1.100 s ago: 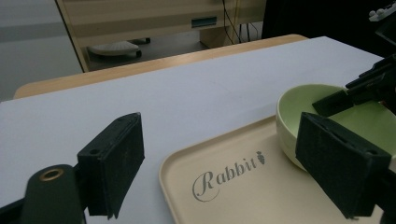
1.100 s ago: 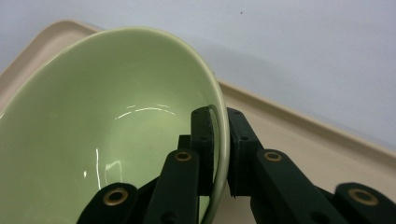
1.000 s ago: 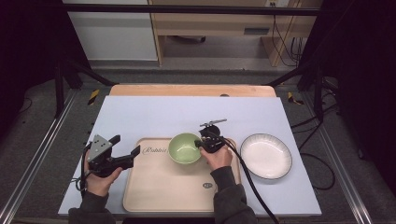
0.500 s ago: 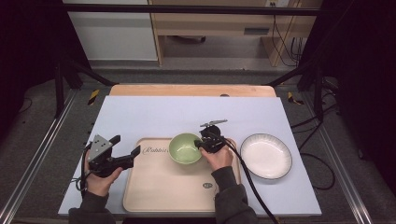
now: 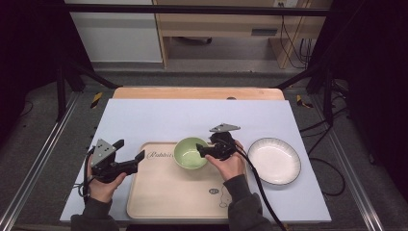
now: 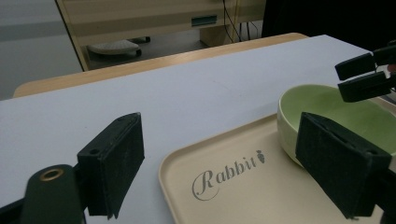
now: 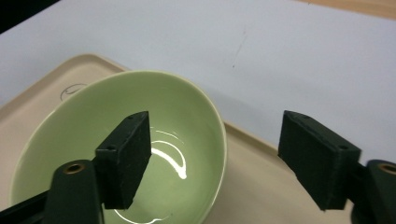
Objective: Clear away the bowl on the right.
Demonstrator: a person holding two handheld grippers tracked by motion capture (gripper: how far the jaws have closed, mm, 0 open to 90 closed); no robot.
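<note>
**Right gripper opened over green bowl on tray; left gripper open at tray's left edge**

High view: green bowl (image 5: 191, 153) sits upright on the beige tray (image 5: 163, 192), at the tray's upper middle, centre of frame. Tray lies on the pale blue mat (image 5: 159, 118) covering the wooden table (image 5: 192, 92), lower centre of frame. White plate (image 5: 274, 160) sits on the mat just right of the tray, apart from the bowl.

Right gripper (image 5: 204, 150), centre of frame, is at the bowl's right rim. Its jaws have just been opening. In the right gripper view the right gripper (image 7: 215, 156) has jaws wide apart: one pad hangs over the bowl's (image 7: 116, 154) inside, lower left of frame, the other outside it over the tray (image 7: 261, 186), lower right. The rim runs between them and neither pad presses on it, so nothing is gripped.

Left gripper (image 5: 138, 157), lower left of the high view, is by the tray's left edge and well apart from the bowl. In the left gripper view the left gripper (image 6: 219, 172) has jaws wide open with nothing between them but the tray's corner (image 6: 243, 196) and its "Rabbit" lettering (image 6: 226, 173). The bowl (image 6: 336, 119) is at right of that frame, with the other gripper's jaw tips at its far rim, upper right.
</note>
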